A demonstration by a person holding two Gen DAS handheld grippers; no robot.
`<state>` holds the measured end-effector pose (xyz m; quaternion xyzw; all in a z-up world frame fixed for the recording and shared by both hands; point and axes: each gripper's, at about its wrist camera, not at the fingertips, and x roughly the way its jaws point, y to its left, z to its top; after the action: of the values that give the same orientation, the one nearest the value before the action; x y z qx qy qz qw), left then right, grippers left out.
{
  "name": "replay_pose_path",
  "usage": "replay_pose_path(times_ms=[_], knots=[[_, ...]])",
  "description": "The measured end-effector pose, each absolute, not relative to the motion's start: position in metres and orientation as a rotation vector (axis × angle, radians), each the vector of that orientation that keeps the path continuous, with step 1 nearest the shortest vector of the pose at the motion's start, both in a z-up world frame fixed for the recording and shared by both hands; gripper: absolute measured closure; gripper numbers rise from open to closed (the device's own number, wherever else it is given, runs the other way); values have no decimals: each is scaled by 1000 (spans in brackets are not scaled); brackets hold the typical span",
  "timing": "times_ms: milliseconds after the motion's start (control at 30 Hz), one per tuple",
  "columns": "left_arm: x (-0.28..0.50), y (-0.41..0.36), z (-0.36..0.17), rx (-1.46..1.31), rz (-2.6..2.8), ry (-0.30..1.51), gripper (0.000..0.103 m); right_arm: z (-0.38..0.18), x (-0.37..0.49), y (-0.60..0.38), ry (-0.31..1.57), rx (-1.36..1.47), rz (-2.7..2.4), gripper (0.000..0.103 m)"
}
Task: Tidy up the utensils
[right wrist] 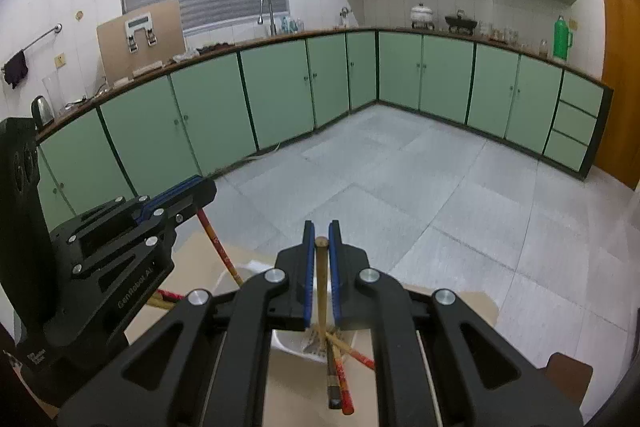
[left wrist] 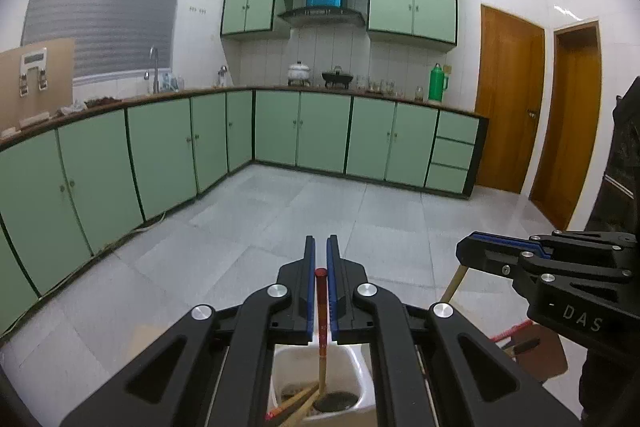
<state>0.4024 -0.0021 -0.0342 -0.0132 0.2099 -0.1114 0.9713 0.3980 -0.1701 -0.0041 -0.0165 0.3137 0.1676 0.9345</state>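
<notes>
Left claw clamped on a red-tipped chopstick, right claw on a wooden chopstick; either may snag crossed sticks in the white holder below.

Left claw grips a red-tipped chopstick above the white holder.

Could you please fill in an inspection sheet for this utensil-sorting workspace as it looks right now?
Surface: tan tabletop, partly hidden by the tongs.
Job's things: white holder with chopsticks inside; red-topped chopstick; plain wooden chopstick; loose chopsticks on the table.
Clutter: nothing seen.
Grippers: left tongs shut on the red-topped chopstick; right tongs shut on the plain wooden chopstick.
Cables: nothing seen.
Surroundings: green cabinets, green thermos, wooden door.
</notes>
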Motion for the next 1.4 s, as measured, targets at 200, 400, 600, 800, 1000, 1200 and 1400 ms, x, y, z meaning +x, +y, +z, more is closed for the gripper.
replay_pose_path(times_ms=[200, 400, 600, 800, 1000, 1200, 1400], knots=[[402, 0, -44, -15, -216, 451, 97, -9, 396, -172, 665, -12, 337, 94], [395, 4, -34, -23, -212, 439, 82, 9, 386, -190, 632, 61, 332, 79], [375, 15, -20, -42, -199, 407, 49, 28, 358, -211, 567, 81, 302, 47], [334, 24, -20, -49, -188, 396, 28, 28, 314, -233, 530, 78, 268, 22], [288, 29, -41, -63, -181, 455, 17, 9, 265, -246, 537, 113, 263, 12], [243, 34, -54, -80, -158, 504, 7, -13, 218, -240, 560, 87, 261, 9], [197, 30, -49, -51, -114, 499, 6, -17, 179, -231, 569, 66, 280, 7]])
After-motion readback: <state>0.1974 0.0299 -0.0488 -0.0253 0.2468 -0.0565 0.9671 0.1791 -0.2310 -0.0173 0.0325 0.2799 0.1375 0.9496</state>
